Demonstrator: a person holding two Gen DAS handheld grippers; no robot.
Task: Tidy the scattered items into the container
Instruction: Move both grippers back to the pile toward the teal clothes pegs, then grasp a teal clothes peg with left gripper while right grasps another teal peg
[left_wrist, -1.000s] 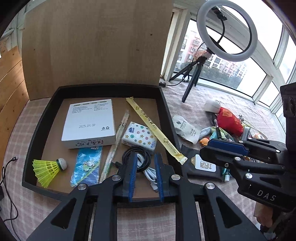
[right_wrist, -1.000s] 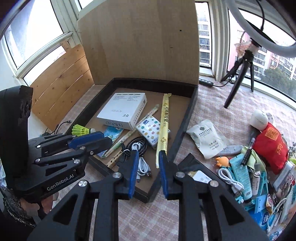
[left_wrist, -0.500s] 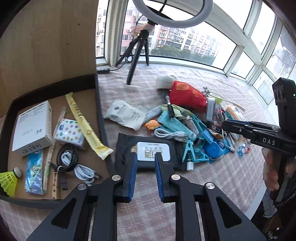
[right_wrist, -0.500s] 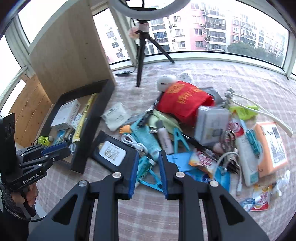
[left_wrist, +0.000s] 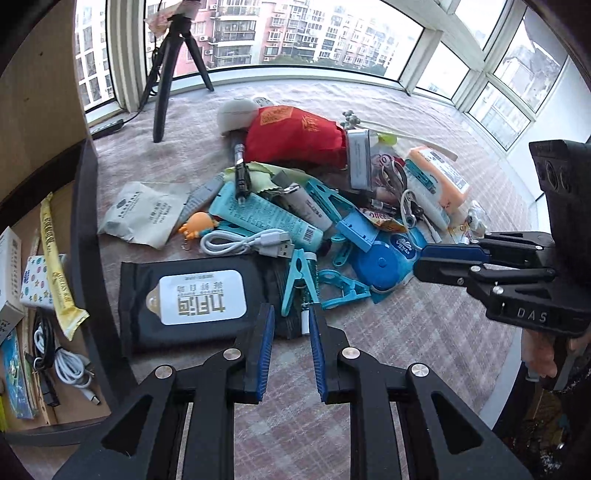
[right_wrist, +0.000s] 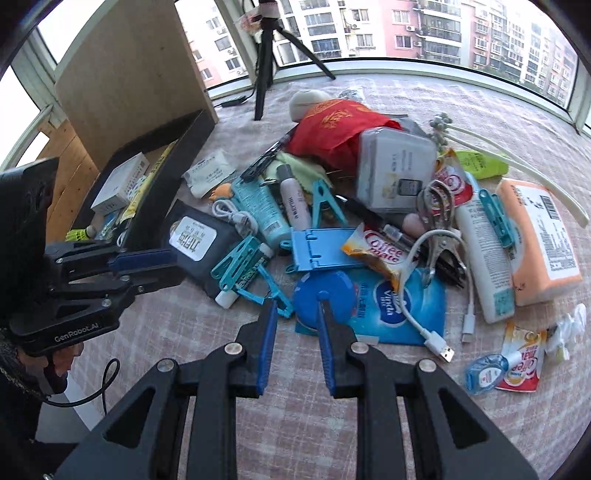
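A pile of scattered items lies on the checked cloth: a black wipes pack (left_wrist: 195, 299), teal clips (left_wrist: 299, 280), a white USB cable (left_wrist: 251, 242), a teal tube (left_wrist: 266, 218), a red pouch (left_wrist: 295, 136) and a blue Vinda pack (right_wrist: 384, 299). The black tray (left_wrist: 86, 236) at the left holds a white box, a yellow stick pack and cables. My left gripper (left_wrist: 291, 314) is open and empty, just short of the wipes pack and a teal clip. My right gripper (right_wrist: 295, 306) is open and empty over the blue round lid (right_wrist: 325, 295).
A tripod (left_wrist: 170, 74) stands behind the pile, near the wooden board (right_wrist: 129, 70). An orange tissue pack (right_wrist: 535, 236), a white bottle (right_wrist: 484, 247) and sachets lie at the right. Windows ring the far edge.
Both grippers have swung right, away from the tray and toward the pile, and moved closer to it. Both stay open and empty.
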